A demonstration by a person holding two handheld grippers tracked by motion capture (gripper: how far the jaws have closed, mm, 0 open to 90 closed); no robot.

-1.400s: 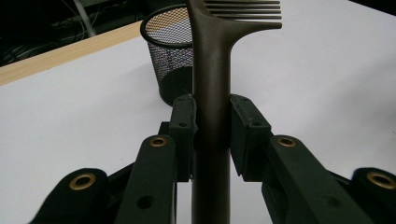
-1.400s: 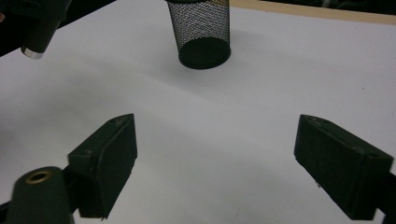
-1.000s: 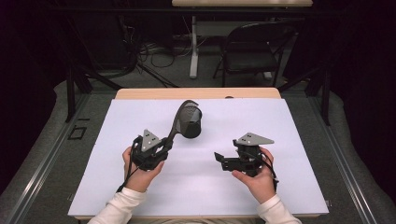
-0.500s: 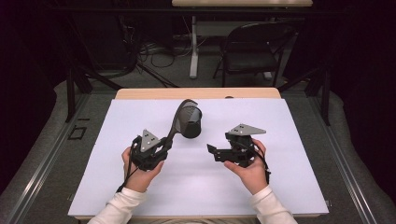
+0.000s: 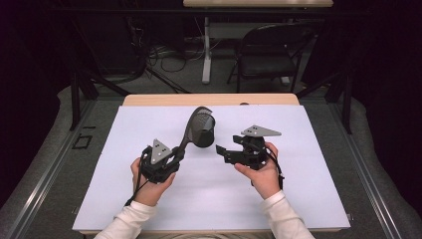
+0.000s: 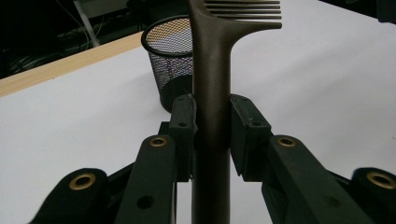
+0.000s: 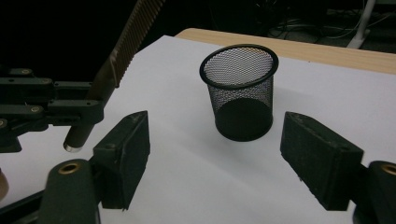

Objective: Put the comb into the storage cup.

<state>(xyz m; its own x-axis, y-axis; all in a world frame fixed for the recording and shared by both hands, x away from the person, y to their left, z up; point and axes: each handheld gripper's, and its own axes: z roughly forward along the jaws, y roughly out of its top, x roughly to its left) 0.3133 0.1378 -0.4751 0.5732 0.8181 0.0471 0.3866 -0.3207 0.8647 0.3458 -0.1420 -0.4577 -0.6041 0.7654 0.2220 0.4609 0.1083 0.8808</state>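
Observation:
A dark comb [image 5: 190, 127] with a long handle rises at a slant from my left gripper [image 5: 176, 153], which is shut on the handle [image 6: 212, 116]; its teeth lean over a black mesh cup [image 5: 204, 135]. The cup [image 6: 170, 60] stands upright on the white sheet just beyond the left gripper [image 6: 212, 135]. My right gripper [image 5: 221, 151] points left at the cup from a short way off. Its pads are apart and have just been closing a little, with nothing between them. In the right gripper view the cup [image 7: 239, 91] stands ahead of the right gripper [image 7: 215, 158], and the comb [image 7: 128, 42] shows at the left.
A white sheet [image 5: 298, 189] covers most of the wooden table [image 5: 149, 99]. Beyond the table's far edge stand a black chair [image 5: 271, 55] and a desk leg [image 5: 205, 50] on a dim floor with cables.
My right gripper has moved left and a little away from the person, closer to the mesh cup. The left gripper and the comb have stayed where they were.

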